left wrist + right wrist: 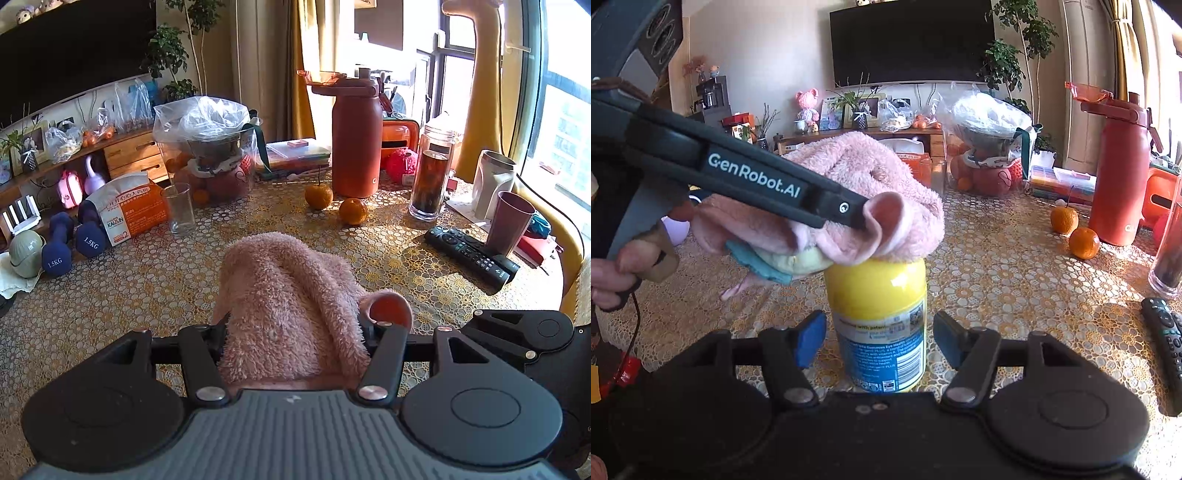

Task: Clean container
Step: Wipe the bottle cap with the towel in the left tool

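Pink fleece fills the left gripper (295, 332) — its two fingers are pinched in tight on a fluffy pink cloth (288, 295), the pile bulging up and forward between them. From the right wrist view, that same left gripper (862, 216) reaches in from nine o'clock, its black fingers clamped on a fold of the cloth (864, 177), and the bundle sits right on top of the yellow container (877, 291), covering its mouth. A strip of teal and pale yellow fabric (775, 260) shows under the pink at the bundle's eight o'clock edge. A hand (613, 273) grips the left tool's handle at the far nine o'clock side.

Now the right gripper (879, 341): its blue-padded fingers (810, 341) stand spread apart, one on each side of the container's labelled lower half, with gaps visible both sides, so nothing is held. The container stands upright on the patterned tablecloth (1015, 295), dead centre in that view.

Moving outward, two oranges (1075, 229) sit at two o'clock from the container, with a tall red flask (1119, 177) just beyond them. A black remote (1167, 339) lies at three o'clock by the frame edge. In the left wrist view, an empty glass (179, 208) stands at eleven o'clock from the cloth, a jar of dark drink (430, 177) at one o'clock, and blue dumbbells (72, 240) at ten o'clock.
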### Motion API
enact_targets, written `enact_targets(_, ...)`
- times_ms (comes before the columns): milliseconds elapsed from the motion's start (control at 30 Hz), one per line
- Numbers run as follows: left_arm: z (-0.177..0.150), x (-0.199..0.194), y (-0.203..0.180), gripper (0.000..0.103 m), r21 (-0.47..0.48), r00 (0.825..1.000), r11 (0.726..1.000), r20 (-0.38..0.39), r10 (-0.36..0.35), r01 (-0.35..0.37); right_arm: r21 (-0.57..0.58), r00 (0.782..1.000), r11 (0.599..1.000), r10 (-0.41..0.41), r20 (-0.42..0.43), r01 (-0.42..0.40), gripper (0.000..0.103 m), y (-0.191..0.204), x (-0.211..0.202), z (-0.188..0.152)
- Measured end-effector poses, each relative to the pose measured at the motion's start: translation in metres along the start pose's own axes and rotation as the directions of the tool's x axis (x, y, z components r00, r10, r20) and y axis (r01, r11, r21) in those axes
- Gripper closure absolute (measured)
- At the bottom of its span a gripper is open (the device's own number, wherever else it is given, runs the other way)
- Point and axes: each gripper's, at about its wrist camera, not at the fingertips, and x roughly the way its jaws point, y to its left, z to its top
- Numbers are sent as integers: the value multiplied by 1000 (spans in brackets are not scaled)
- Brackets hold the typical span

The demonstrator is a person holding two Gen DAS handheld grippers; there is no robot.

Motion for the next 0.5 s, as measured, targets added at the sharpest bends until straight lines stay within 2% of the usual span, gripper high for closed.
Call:
enact_targets(200,-6,-4,3,46,-16,1000,1000,5,-12,12,-118,997,990,71,1,-71,38,1,0,10)
enact_targets(300,-7,-6,2,46,-15,1000,1000,9,-7,7,-186,997,980,79,4,-77,37,6,6,14)
enact_targets(500,-7,-6,5,46,-16,1000,1000,8,-7,7,-212,996,973,91,-11,-92,41,4,21,20)
